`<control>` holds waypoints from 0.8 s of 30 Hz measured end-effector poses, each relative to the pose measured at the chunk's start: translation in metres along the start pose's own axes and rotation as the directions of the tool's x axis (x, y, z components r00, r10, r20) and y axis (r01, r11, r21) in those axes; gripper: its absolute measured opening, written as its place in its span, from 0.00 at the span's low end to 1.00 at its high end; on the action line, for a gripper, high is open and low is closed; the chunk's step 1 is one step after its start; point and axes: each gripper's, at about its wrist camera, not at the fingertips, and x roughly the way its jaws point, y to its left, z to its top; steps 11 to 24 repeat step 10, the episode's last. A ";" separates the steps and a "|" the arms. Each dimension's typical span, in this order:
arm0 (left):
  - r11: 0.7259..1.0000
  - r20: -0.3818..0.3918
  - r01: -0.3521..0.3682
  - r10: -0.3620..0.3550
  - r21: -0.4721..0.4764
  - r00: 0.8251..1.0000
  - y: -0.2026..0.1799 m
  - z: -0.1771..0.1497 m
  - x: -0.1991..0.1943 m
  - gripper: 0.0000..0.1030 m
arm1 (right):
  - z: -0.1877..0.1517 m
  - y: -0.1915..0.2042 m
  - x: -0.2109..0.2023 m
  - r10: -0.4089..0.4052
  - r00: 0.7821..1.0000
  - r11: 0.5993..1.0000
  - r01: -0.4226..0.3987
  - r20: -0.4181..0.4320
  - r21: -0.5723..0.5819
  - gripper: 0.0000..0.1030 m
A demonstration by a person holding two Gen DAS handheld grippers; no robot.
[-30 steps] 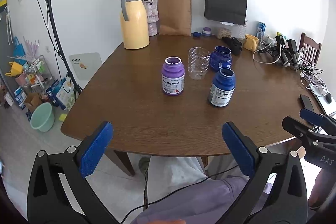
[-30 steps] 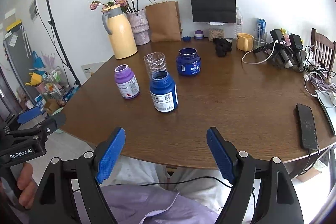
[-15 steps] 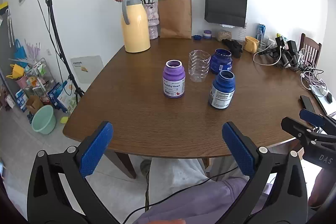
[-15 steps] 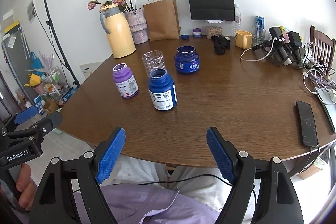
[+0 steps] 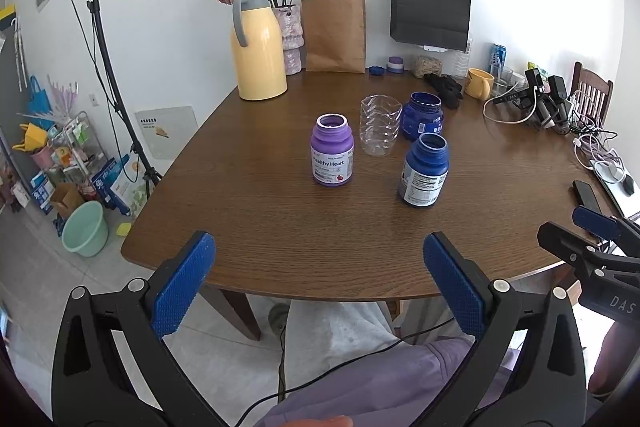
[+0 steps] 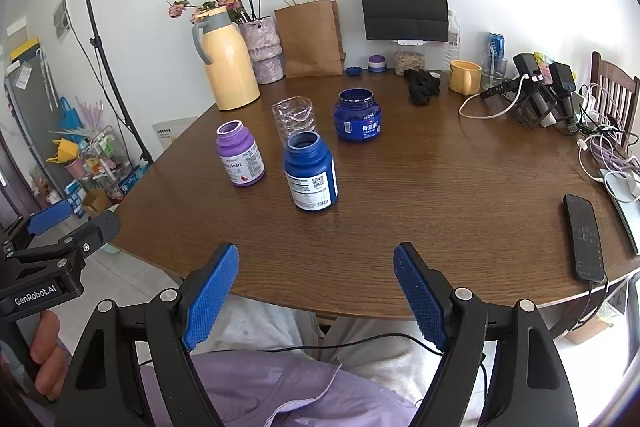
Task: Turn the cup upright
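A clear ribbed plastic cup (image 5: 380, 127) (image 6: 293, 118) stands mid-table between three open jars. In the left wrist view its wider end looks to be on top. A purple jar (image 5: 332, 150) (image 6: 240, 154) is to its left. A tall blue jar (image 5: 423, 171) (image 6: 310, 177) stands in front of it and a squat blue jar (image 5: 425, 115) (image 6: 357, 115) behind. My left gripper (image 5: 318, 247) and right gripper (image 6: 316, 259) hover open and empty at the table's near edge, far short of the cup.
The brown wooden table (image 5: 280, 227) carries a yellow thermos (image 5: 258, 45), a flower vase, paper bags, a yellow mug (image 6: 464, 77), cables and chargers on the right, and a phone (image 6: 584, 237). A light stand (image 5: 108, 67) and floor clutter lie left. A person's lap is below.
Both views drift only slightly. The jaws stay open, and the cup and jars have not moved.
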 end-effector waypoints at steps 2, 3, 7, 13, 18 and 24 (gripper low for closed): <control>1.000 0.000 0.001 -0.001 0.003 1.000 0.000 0.000 0.000 1.00 | 0.000 0.000 0.000 0.001 1.000 1.000 -0.001 0.004 0.000 0.81; 1.000 0.000 0.001 -0.001 0.003 1.000 0.000 0.000 0.000 1.00 | 0.000 0.000 -0.001 0.001 1.000 1.000 -0.001 0.003 0.000 0.81; 1.000 0.001 0.014 -0.014 0.005 1.000 0.002 0.000 0.001 1.00 | 0.001 0.000 -0.001 0.007 1.000 1.000 -0.007 0.000 -0.002 0.81; 0.999 0.004 0.045 -0.045 0.018 0.999 0.000 -0.001 0.001 1.00 | 0.001 -0.001 -0.001 0.008 1.000 1.000 -0.008 -0.002 -0.004 0.81; 0.999 0.004 0.045 -0.045 0.018 0.999 0.000 -0.001 0.001 1.00 | 0.001 -0.001 -0.001 0.008 1.000 1.000 -0.008 -0.002 -0.004 0.81; 0.999 0.004 0.045 -0.045 0.018 0.999 0.000 -0.001 0.001 1.00 | 0.001 -0.001 -0.001 0.008 1.000 1.000 -0.008 -0.002 -0.004 0.81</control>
